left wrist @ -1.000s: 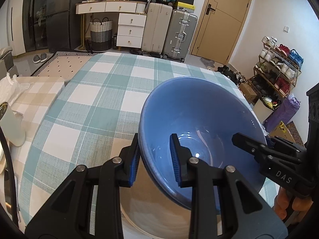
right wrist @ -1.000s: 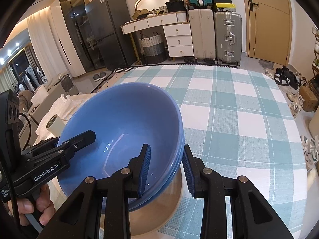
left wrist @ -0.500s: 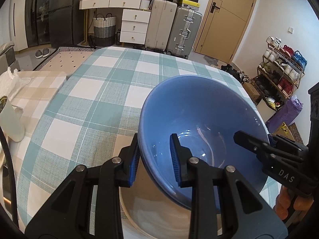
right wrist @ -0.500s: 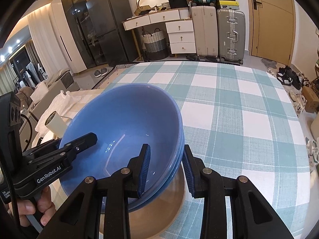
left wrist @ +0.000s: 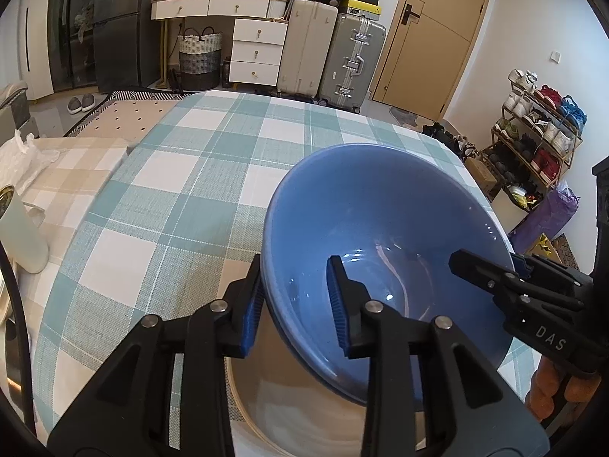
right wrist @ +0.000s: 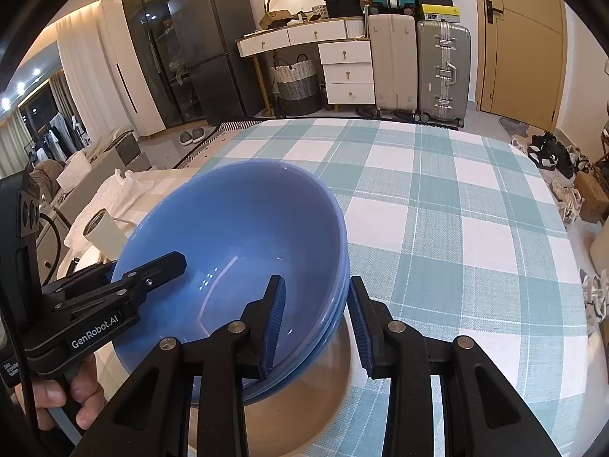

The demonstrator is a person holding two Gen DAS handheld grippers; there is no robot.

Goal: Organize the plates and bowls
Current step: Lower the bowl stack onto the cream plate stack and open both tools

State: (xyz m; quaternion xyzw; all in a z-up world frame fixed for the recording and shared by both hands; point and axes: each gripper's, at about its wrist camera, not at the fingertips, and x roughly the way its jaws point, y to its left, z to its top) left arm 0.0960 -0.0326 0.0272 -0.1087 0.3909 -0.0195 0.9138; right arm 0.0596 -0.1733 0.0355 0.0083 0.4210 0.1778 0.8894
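Straddling blue bowls' (left wrist: 384, 228) rim | left gripper (left wrist: 295, 301) opening | right gripper (right wrist: 316, 320) spread

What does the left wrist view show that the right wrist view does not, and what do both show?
Left wrist only: a shoe rack against the wall and a purple bag below it. Right wrist only: spotlights and hanging clothes. Both: the blue bowls over a tan plate, both tongs astride the rim, the left tongs opening, the checked tablecloth, suitcases and a door.
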